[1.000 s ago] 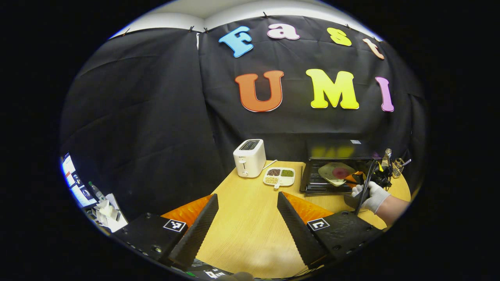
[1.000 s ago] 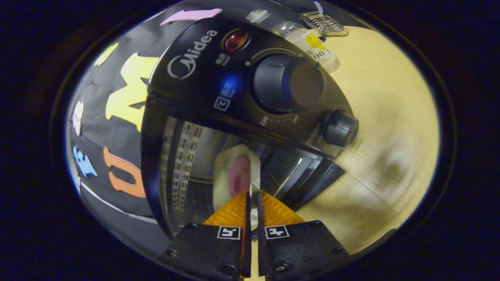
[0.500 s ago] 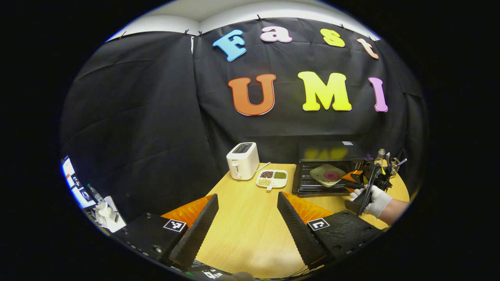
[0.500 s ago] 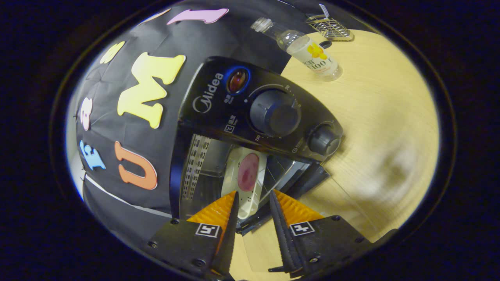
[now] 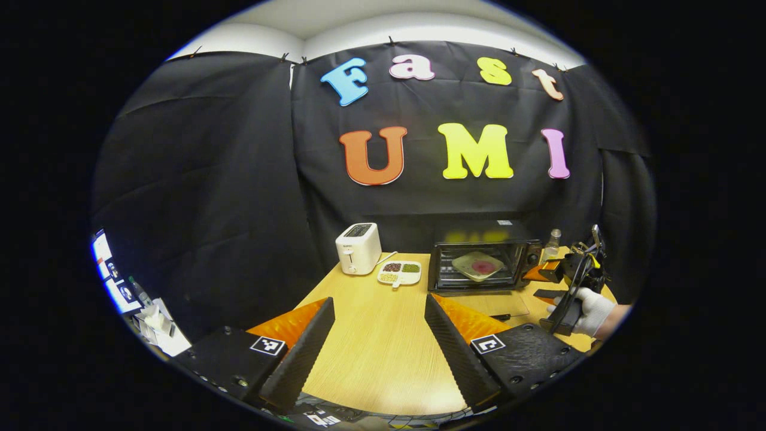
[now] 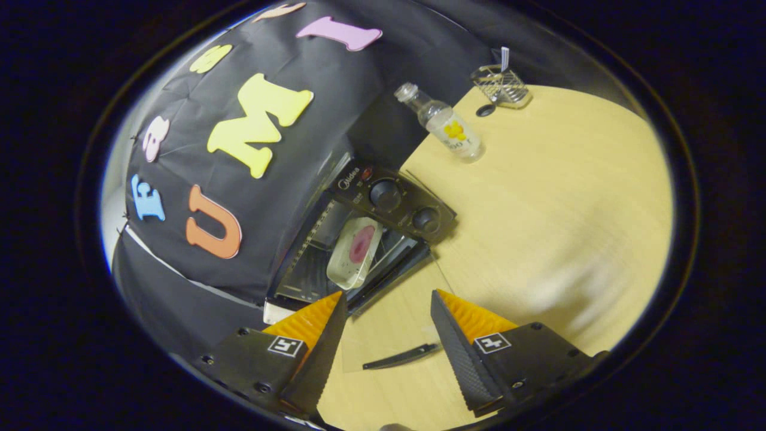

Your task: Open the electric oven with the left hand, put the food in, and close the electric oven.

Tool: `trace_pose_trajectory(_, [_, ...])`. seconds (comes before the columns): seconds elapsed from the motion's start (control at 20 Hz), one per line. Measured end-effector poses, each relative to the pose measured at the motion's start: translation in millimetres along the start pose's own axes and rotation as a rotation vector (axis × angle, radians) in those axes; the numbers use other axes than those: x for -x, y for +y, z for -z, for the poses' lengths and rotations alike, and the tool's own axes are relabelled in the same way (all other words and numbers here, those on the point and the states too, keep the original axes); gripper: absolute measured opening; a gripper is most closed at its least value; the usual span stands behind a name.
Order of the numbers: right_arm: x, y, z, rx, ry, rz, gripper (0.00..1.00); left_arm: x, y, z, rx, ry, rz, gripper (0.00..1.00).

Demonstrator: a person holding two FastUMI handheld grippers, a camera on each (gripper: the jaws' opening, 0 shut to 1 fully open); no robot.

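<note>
The black electric oven stands at the table's back right with its glass door folded down flat. Inside it lies a pale plate holding a round pink piece of food. My right gripper, held by a gloved hand, hovers open just right of the oven's mouth. In the right gripper view my right gripper is open and empty above the door handle, with the plate resting in the oven beyond. My left gripper is open over the near table, far from the oven.
A white toaster and a divided dish of beans sit left of the oven. A clear bottle and a wire basket stand behind the oven's right side. A monitor glows off the table's left edge.
My right gripper opened, let go of the plate inside the oven and drew back out of it. My left gripper pulled back from the oven.
</note>
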State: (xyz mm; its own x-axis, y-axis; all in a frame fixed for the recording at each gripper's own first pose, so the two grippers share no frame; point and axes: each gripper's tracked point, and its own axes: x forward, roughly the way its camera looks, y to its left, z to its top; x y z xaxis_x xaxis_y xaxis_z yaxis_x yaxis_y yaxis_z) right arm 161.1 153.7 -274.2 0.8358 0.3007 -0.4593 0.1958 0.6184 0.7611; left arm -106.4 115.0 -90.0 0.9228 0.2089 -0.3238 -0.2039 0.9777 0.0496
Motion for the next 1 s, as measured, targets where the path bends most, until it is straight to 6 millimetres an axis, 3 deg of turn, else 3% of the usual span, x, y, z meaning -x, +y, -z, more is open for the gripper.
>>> trace_pose_trajectory(0.2, [77, -12, -12, 0.199, -0.065, 0.044, 0.98, 26, -13, 10, 0.01, -0.036, 0.075, 0.96])
trace_pose_trajectory(0.35, [126, -18, -44, 0.346, -0.148, 0.081, 1.0, 32, -28, 15, 0.034, -0.029, 0.108, 0.97])
trace_pose_trajectory(0.4, [139, -19, -54, 0.384, -0.174, 0.081, 0.95, 32, -34, 14, 0.035, -0.034, 0.115, 0.97])
trace_pose_trajectory(0.5, [159, -23, -76, 0.436, -0.208, 0.073, 1.0, 29, -49, 13, 0.019, -0.035, 0.115, 0.97])
trace_pose_trajectory(0.8, [217, -24, -145, 0.608, -0.248, -0.019, 1.0, 3, -113, 33, 0.004, 0.021, 0.087, 0.96])
trace_pose_trajectory(1.0, [230, -23, -167, 0.744, -0.253, -0.072, 1.0, -23, -154, 57, -0.015, 0.089, 0.078, 0.97])
